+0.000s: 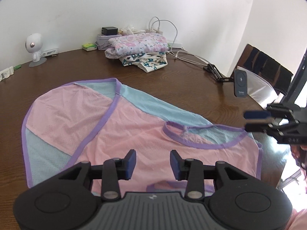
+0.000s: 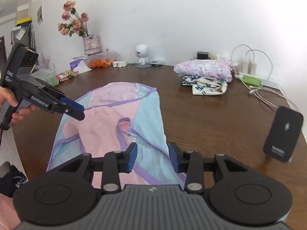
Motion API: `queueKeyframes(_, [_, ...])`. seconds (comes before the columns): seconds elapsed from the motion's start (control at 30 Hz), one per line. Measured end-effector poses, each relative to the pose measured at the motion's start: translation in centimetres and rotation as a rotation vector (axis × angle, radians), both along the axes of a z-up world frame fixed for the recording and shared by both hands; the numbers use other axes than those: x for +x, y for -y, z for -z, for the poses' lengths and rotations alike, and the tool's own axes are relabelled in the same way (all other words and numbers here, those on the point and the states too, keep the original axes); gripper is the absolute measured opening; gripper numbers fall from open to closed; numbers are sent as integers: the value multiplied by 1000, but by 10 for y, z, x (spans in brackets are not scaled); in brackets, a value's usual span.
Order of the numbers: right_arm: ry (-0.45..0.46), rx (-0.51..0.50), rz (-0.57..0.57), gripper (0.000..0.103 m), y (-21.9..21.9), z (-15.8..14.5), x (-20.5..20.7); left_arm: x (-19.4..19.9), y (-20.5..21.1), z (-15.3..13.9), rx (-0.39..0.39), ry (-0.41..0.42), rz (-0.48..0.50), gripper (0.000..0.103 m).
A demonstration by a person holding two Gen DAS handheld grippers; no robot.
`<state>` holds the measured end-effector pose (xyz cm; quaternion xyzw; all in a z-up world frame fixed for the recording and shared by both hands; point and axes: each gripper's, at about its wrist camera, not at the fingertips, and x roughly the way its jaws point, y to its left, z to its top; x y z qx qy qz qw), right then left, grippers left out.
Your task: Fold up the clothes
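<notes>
A pink and light-blue mesh garment (image 1: 134,130) with purple trim lies spread on the brown table (image 1: 191,80); one side is folded over the middle. My left gripper (image 1: 153,163) is open just above the pink part below the neckline, holding nothing. In the right wrist view the same garment (image 2: 107,126) runs away from me, and my right gripper (image 2: 153,157) is open above its blue near edge. Each gripper shows in the other's view: the right gripper (image 1: 246,121) at the garment's right side, the left gripper (image 2: 81,113), held by a hand, over its left edge.
A stack of folded floral clothes (image 1: 138,49) (image 2: 207,76) sits at the back of the table. A black charger stand (image 1: 240,84) (image 2: 282,134), white cables (image 2: 264,92), a white figurine (image 2: 142,53), a flower vase (image 2: 92,44) and snacks line the edges. A chair (image 1: 268,67) stands beyond.
</notes>
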<state>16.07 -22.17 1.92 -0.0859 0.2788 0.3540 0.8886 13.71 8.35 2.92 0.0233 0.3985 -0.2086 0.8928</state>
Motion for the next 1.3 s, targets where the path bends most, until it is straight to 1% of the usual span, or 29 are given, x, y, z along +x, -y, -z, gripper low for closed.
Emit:
queueKeyframes(0.07, [10,-67,-57,37,-27,0,12,-17,6,6,32,-6,17,37])
queueKeyframes(0.13, [14,-130,-116,36,-55,3,24,-32,11,12,63,-12,30,35])
queueKeyframes(0.2, [9,-178,-154,35,-77,9,33,-39,13,18,74,-23,30,34])
queueKeyframes(0.33, [-6,-261,-204,34,-114,22,47,-38,15,28,90,-44,24,26])
queueKeyframes(0.4, [-16,-280,-204,28,-120,27,50,-35,14,30,94,-49,18,23])
queueKeyframes(0.47, [-23,-278,-200,16,-120,28,53,-31,12,31,94,-49,16,21])
queueKeyframes(0.53, [-11,-282,-195,9,-116,27,53,-30,11,31,99,-49,13,14])
queueKeyframes(0.6, [9,-295,-189,7,-111,25,53,-29,9,31,93,-54,14,7])
queueKeyframes(0.63, [26,-311,-184,6,-109,25,53,-29,7,31,78,-64,23,6])
queueKeyframes(0.7, [72,-351,-166,6,-106,26,53,-31,4,30,63,-69,26,6])
queueKeyframes(0.77, [102,-371,-159,6,-102,28,54,-32,0,28,46,-60,3,8])
queueKeyframes(0.83, [97,-363,-166,6,-101,30,55,-30,-1,26,31,-53,-25,17])
queueKeyframes(0.87, [110,-371,-166,6,-101,31,54,-30,0,25,34,-49,-35,30])
queueKeyframes(0.9, [125,-381,-164,6,-102,32,52,-29,1,24,45,-44,-40,40])
queueKeyframes(0.93, [147,-399,-156,6,-103,34,51,-29,4,24,64,-41,-44,42])
queueKeyframes(1.0, [178,-425,-140,6,-104,36,52,-27,9,25,85,-47,-43,41])
queueKeyframes(1.07, [175,-420,-139,6,-104,37,55,-25,12,27,96,-56,-45,39])
queueKeyframes(1.1, [170,-413,-140,6,-103,37,56,-24,12,28,97,-60,-50,32])
queueKeyframes(1.13, [172,-411,-141,6,-103,38,56,-23,13,29,98,-63,-55,28])
queueKeyframes(1.27, [169,-399,-141,7,-100,40,57,-19,13,33,102,-77,-76,26])
queueKeyframes(1.3, [167,-396,-141,7,-100,40,58,-18,12,33,93,-81,-83,25])
